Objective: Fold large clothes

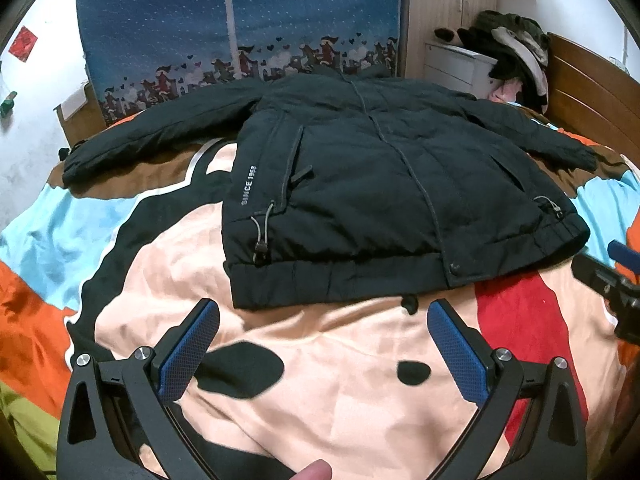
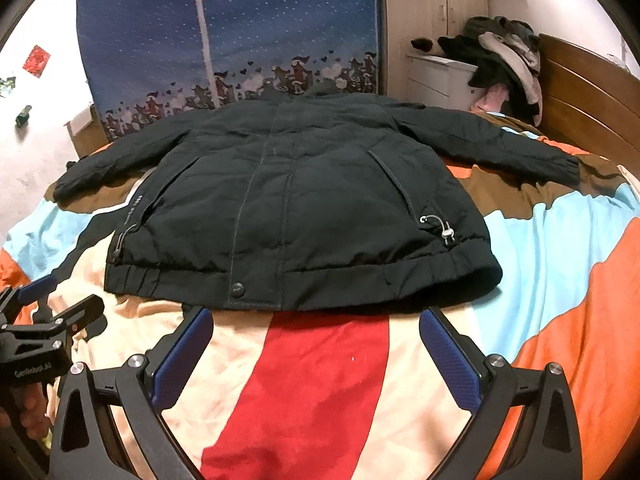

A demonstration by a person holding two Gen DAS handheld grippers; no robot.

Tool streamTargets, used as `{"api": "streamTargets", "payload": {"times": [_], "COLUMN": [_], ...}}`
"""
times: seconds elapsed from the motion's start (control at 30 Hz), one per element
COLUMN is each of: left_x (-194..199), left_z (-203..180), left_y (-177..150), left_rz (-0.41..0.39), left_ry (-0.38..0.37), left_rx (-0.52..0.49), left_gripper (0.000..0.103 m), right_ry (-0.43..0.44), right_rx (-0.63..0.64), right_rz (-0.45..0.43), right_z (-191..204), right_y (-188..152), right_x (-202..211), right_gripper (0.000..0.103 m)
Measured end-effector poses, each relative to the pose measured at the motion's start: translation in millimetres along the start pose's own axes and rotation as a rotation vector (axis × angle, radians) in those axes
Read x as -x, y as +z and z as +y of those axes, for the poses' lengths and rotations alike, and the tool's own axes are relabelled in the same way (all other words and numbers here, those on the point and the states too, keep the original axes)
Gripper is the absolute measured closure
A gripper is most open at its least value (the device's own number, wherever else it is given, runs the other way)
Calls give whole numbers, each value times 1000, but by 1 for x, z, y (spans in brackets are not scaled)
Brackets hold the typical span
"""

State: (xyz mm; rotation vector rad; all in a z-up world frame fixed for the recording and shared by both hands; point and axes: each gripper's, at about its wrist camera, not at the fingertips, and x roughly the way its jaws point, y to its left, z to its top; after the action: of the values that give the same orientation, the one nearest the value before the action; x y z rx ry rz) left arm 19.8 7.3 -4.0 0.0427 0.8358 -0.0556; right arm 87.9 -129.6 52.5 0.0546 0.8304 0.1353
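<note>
Both grippers, left (image 1: 323,320) and right (image 2: 316,328), hover spread wide just short of the jacket (image 1: 372,184) hem. It lies flat on the bedspread (image 1: 320,380), sleeves out.

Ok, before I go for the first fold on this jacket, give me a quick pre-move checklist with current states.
1. Left gripper open and empty: ok.
2. Right gripper open and empty: ok.
3. Jacket lying flat, front up, zipped: ok.
4. Both sleeves spread out to the sides: ok.
5. Hem within view just ahead of both grippers: ok.
6. Nothing lying on the jacket: ok.
</note>
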Motion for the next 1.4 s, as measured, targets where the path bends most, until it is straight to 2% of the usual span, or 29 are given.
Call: {"api": "streamTargets", "payload": {"times": [0.3, 0.5, 0.73, 0.8, 0.9, 1.0, 1.1, 1.23, 1.4], "left_x": [-27, -53, -74, -89, -113, -140, -172, -220, -275], "left_z": [28, 30, 21, 9, -11, -30, -45, -65, -103], "left_y": [51, 113, 208, 233, 262, 280, 293, 314, 345], "left_rz": [-22, -21, -100, -91, -47, -42, -33, 9, 25], "left_ry": [-53, -71, -175, -205, -228, -208, -182, -162, -139], "left_rx": [-26, -118, -169, -164, -190, -239, -246, -197, -157], "left_gripper": [1, 1, 1, 1, 1, 1, 1, 1, 1], "right_ry": [-118, -158, -183, -214, -230, -260, -249, -236, -218], "right_rx": [31, -77, -304, -353, -359, -341, -334, -338, -407], "right_rz": [-5, 2, 41, 66, 94, 87, 72, 44, 58], "right_z": [15, 8, -34, -53, -74, -98, -122, -167, -235], "right_y": [52, 102, 181, 204, 225, 239, 242, 237, 224], "right_x": [-1, -4, 16, 20, 14, -10, -52, -118, -170], "right_gripper": [0, 0, 0, 0, 0, 0, 0, 0, 0]}}
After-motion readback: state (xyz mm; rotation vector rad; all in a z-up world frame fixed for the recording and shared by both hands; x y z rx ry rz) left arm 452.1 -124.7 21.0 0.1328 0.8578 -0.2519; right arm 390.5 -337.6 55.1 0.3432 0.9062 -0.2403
